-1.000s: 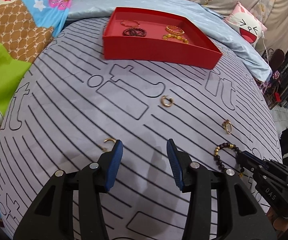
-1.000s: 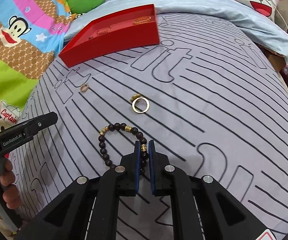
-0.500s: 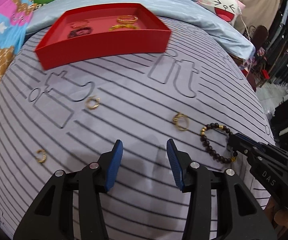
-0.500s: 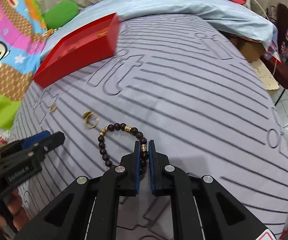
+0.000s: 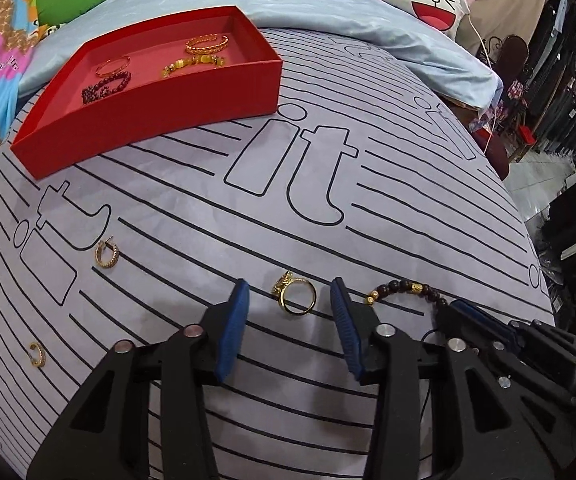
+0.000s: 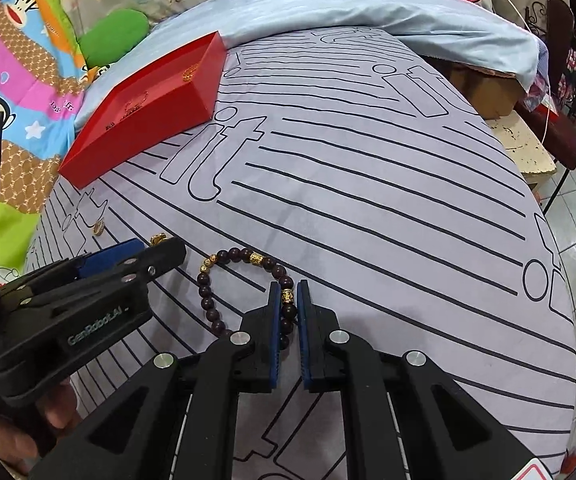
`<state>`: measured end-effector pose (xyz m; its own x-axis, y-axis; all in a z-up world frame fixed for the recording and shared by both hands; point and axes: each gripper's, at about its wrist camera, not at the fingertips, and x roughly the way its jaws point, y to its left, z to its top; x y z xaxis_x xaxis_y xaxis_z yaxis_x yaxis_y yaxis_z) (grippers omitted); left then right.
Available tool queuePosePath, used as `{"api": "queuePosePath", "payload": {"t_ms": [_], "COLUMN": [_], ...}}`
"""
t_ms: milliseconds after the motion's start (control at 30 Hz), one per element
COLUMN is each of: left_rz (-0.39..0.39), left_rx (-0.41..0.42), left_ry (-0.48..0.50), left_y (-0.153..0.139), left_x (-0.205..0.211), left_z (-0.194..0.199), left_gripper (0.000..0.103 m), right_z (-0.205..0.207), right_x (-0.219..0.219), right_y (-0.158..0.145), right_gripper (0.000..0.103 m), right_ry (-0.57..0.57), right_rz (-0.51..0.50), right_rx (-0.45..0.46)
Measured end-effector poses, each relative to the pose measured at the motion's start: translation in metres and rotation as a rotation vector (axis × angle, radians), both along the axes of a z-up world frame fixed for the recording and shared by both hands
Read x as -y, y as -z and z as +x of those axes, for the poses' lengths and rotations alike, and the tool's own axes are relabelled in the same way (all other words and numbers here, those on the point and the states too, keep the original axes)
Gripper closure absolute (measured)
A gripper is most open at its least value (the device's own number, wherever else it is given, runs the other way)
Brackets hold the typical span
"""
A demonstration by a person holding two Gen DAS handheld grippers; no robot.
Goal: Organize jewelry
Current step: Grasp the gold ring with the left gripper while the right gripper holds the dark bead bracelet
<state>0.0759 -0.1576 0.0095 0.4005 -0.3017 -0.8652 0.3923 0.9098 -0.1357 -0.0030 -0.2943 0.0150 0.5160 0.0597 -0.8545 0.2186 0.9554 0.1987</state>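
The right gripper (image 6: 288,300) is clamped on a dark beaded bracelet (image 6: 224,264) lying on the striped bed sheet (image 6: 367,200), well short of the red tray (image 5: 160,96) — apparently ready to carry it there. The left gripper (image 5: 288,304), jaws spread wide, brackets a gold ring (image 5: 296,296) just beside the bracelet, seemingly lined up to pinch it next.

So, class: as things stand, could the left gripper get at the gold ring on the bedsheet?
Probably yes. The left gripper is open, and the gold ring lies flat between its fingertips with nothing over it. The bead bracelet lies apart, to the right.
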Motion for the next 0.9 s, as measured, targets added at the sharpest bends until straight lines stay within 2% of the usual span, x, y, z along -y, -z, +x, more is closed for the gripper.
{"api": "queuePosePath", "payload": {"t_ms": [133,233,467,633,900], "left_rz": [-0.011,-0.039,-0.041,-0.053,-0.080], "left_rx": [-0.009,-0.030,-0.032,-0.011,0.012], "left_ry": [0.013,0.014,-0.001,-0.036,-0.098], "left_y": [0.001,0.001,-0.005,-0.022,-0.049], "left_x": [-0.003,-0.010,-0.026,-0.045,-0.080], "left_z": [0.000,0.000,-0.006,-0.004,0.021], "left_gripper": [0.094,0.094,0.095,0.095,0.095], "right_z": [0.001,0.003,0.005,0.016,0.057], "right_x": [-0.006,-0.012,-0.033,-0.051,-0.084], "right_y": [0.001,0.001,-0.007,-0.025,-0.062], "right_gripper": [0.095,0.095,0.095,0.095,0.095], "right_ry": [-0.014,-0.029,-0.074,-0.117,-0.203], "right_rz": [0.004,0.007,0.005,-0.005,-0.004], "right_rx": [-0.004,-0.004,0.012,0.056,0.142]}}
